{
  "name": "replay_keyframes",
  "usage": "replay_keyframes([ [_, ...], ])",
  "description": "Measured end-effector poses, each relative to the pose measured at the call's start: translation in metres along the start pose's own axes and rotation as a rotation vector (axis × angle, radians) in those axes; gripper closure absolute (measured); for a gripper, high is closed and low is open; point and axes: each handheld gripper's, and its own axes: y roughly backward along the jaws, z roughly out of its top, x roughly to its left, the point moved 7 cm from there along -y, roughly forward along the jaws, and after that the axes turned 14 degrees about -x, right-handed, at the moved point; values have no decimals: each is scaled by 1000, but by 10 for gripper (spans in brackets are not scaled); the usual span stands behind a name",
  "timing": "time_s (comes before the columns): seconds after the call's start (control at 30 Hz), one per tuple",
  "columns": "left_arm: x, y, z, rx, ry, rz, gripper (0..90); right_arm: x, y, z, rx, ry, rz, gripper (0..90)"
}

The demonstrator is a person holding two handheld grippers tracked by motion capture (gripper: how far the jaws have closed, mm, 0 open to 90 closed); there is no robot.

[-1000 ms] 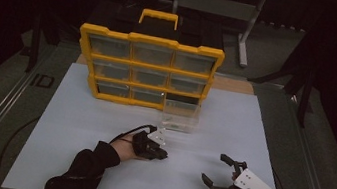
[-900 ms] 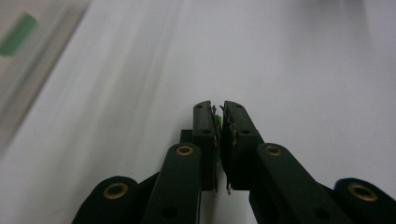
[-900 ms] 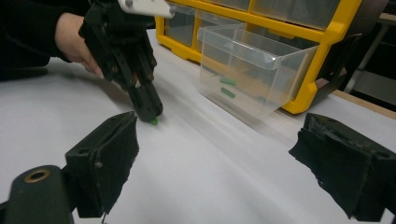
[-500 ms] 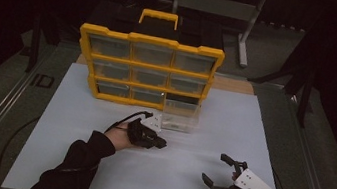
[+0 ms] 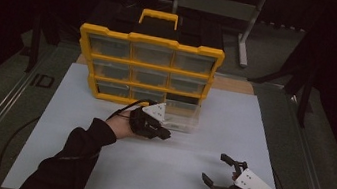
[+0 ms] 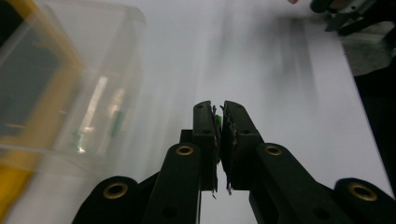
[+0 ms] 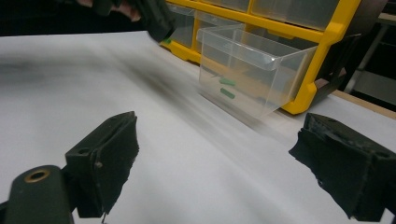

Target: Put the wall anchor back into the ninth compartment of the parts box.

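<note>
Left gripper [image 5: 163,133] hangs just in front of the clear drawer [image 5: 180,119] pulled out of the yellow organizer [image 5: 148,66]. Its jaws are pinched tight on a small green piece [image 6: 217,122], probably a little part, mostly hidden between the pads. Two more green pieces [image 7: 227,87] lie in the drawer. Right gripper [image 5: 222,178] rests low on the white counter [image 5: 154,173], jaws wide apart, holding nothing.

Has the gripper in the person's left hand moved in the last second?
Yes. The left gripper has moved up the high view, towards the pulled-out clear drawer of the yellow organizer, with a small green piece between its jaws.
</note>
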Motion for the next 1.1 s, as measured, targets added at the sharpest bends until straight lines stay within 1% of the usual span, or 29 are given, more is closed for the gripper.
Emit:
replay_keyframes([
  [0.03,1,2,4,-11,-2,3,852,0,0,0,-2,3,0,118],
  [0.1,3,5,11,-15,-16,-5,852,-1,0,0,-3,3,0,118],
  [0.17,6,9,18,-35,-8,-6,852,0,0,0,-3,-1,0,118],
  [0.2,6,9,18,-35,-8,-6,852,0,0,0,-3,-1,0,118],
  [0.23,9,12,25,-40,-15,-1,852,0,0,0,-2,0,0,118],
  [0.3,12,14,29,-39,-24,3,852,-1,0,0,-5,2,1,118],
  [0.37,15,16,35,-49,-23,3,852,-1,0,0,-5,3,0,118],
  [0.4,18,17,38,-49,-34,13,852,-1,0,0,-5,2,1,118],
  [0.47,21,20,43,-62,-34,9,852,-1,0,0,-4,3,0,118],
  [0.5,24,21,46,-69,-38,20,852,-1,0,0,-3,0,-1,118],
  [0.53,25,23,49,-75,-38,18,852,-1,0,0,-4,1,0,118],
  [0.57,28,24,52,-83,-43,26,852,-1,0,0,-4,0,0,118],
  [0.6,29,25,53,-81,-42,35,852,-1,0,0,-4,-1,0,118],
  [0.63,32,28,57,-94,-44,45,852,-1,0,0,-4,-1,-1,118],
  [0.7,36,30,62,-115,-33,54,852,-1,1,0,-5,1,-1,118],
  [0.73,39,31,64,-121,-40,64,852,-1,1,0,-3,-1,-2,118],
  [0.77,40,31,66,-131,-33,67,852,-1,0,0,-3,-2,-1,118],
  [0.83,45,30,68,-130,-30,77,851,-1,0,0,-3,-1,0,118],
  [0.9,49,28,70,-136,-19,82,852,-1,0,0,-3,-1,0,118],
  [1.0,54,20,70,-122,-19,108,851,-1,0,0,-2,-5,0,118],
  [1.07,57,15,69,-130,-13,111,851,-1,0,0,-3,-5,0,118],
  [1.1,59,13,69,-134,-2,118,851,-1,0,0,-2,-6,2,118],
])
